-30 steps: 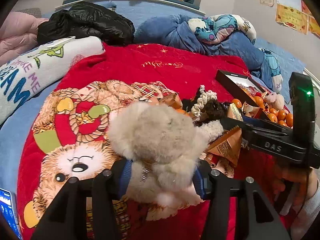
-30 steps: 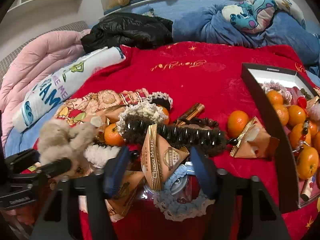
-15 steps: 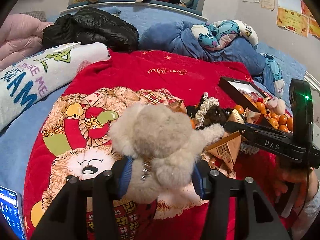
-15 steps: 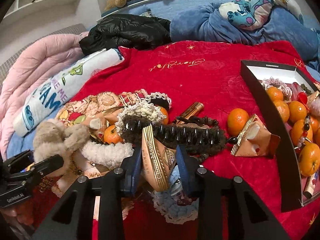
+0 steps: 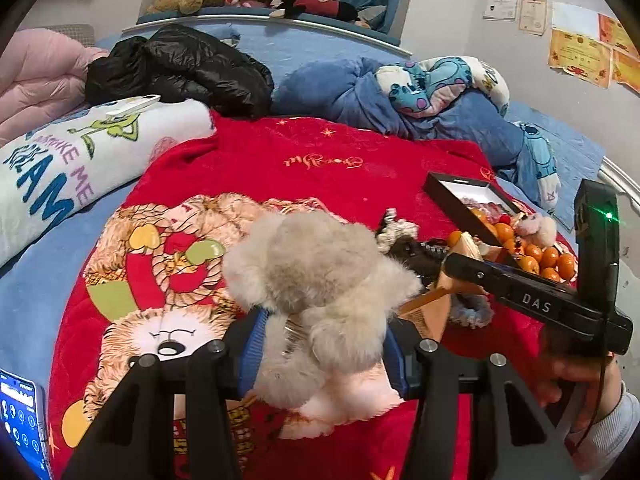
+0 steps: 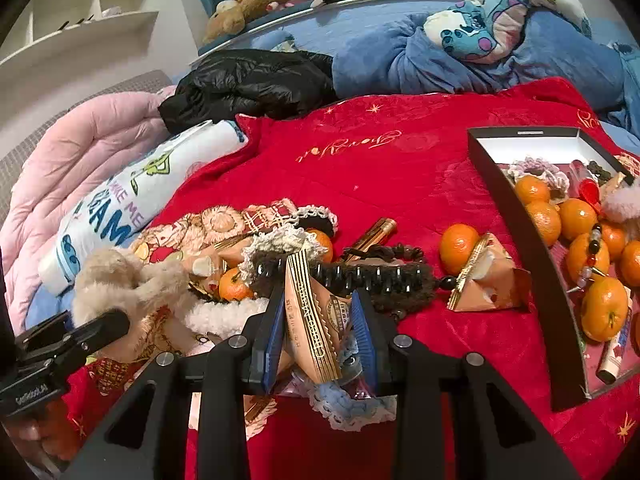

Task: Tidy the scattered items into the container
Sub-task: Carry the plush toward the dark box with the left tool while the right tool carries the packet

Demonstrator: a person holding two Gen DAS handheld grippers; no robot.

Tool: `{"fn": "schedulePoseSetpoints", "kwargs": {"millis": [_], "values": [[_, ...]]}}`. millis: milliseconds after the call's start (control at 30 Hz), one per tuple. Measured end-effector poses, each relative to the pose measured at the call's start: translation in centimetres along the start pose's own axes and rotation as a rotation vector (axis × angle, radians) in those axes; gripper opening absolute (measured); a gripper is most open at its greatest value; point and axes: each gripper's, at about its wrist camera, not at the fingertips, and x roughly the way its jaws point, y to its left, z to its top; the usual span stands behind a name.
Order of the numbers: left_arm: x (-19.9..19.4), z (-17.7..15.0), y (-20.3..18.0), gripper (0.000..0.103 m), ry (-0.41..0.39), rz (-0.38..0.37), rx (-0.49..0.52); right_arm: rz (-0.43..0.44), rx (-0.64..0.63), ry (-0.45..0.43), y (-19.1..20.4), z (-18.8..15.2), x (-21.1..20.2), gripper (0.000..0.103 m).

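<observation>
My left gripper (image 5: 320, 344) is shut on a fluffy beige plush toy (image 5: 316, 280) and holds it above the red blanket; the toy also shows in the right wrist view (image 6: 124, 280). My right gripper (image 6: 320, 324) is shut on an orange triangular snack packet (image 6: 312, 312), lifted slightly over the pile. The black box (image 6: 516, 216) at the right holds tangerines (image 6: 604, 308), a scrunchie and small items. A loose tangerine (image 6: 458, 248), another packet (image 6: 488, 280), a dark hair claw (image 6: 360, 276), scrunchies and a gold tube (image 6: 372, 232) lie scattered on the blanket.
A red printed blanket (image 5: 320, 160) covers the bed. A white bolster pillow (image 5: 80, 160), a black jacket (image 5: 180, 68), a pink quilt (image 6: 80, 152) and blue bedding (image 5: 380, 100) lie behind. A phone (image 5: 20, 420) lies at the lower left.
My right gripper closed on the triangular packet and lifted it a little. My left gripper raised the plush toy higher and drew it back from the pile.
</observation>
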Motion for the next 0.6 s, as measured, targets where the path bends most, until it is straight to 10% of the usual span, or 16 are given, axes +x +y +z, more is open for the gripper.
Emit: {"fn": "schedulePoseSetpoints", "kwargs": {"millis": [600], "values": [[-1.0, 0.5, -8.6, 0.052, -0.005, -0.141, 0.08, -0.085, 0.086, -0.117, -4.9, 0.8, -6.9, 0.031]]}}
